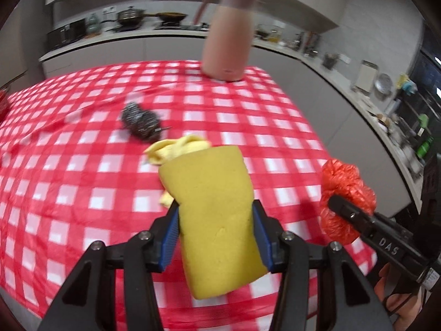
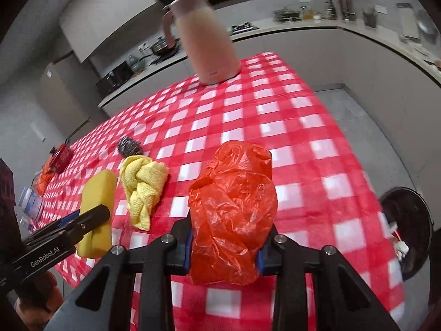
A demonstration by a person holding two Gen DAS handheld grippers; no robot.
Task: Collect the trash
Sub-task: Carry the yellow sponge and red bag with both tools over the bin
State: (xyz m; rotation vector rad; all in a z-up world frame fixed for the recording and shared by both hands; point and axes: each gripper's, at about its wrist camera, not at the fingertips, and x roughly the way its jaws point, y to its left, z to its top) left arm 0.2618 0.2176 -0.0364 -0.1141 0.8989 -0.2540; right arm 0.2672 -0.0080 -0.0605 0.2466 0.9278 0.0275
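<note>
Because both items are carried clear of the bench (image 2: pixel 317 127) rather than dragged, each pair of tongs pinches its load across the middle. At far left of the right wrist view lie a red packet (image 2: pixel 61 156) and a clear container (image 2: pixel 30 202) near the bench edge, untouched. Next, the left tongs (image 1: pixel 215 218) are pressed against the flanks of a yellow sponge (image 1: pixel 213 195), which stands out ahead of the blue pads, so the soft block is compressed and, by judgement, secure. Just beyond it a knotted yellow cloth (image 2: pixel 143 187) and a steel scourer (image 1: pixel 140 121) rest on the checked cover, apparently the remaining pickups. A pink jug (image 1: pixel 227 35) stands upright at the far edge, well apart from the work. Further right, the right tongs (image 2: pixel 224 237) squeeze a crumpled red plastic bag (image 2: pixel 234 193), bunched so it cannot slip. At far right, below the bench edge, a dark bin (image 2: pixel 410 226) already holds scraps; it is the likely destination.
</note>
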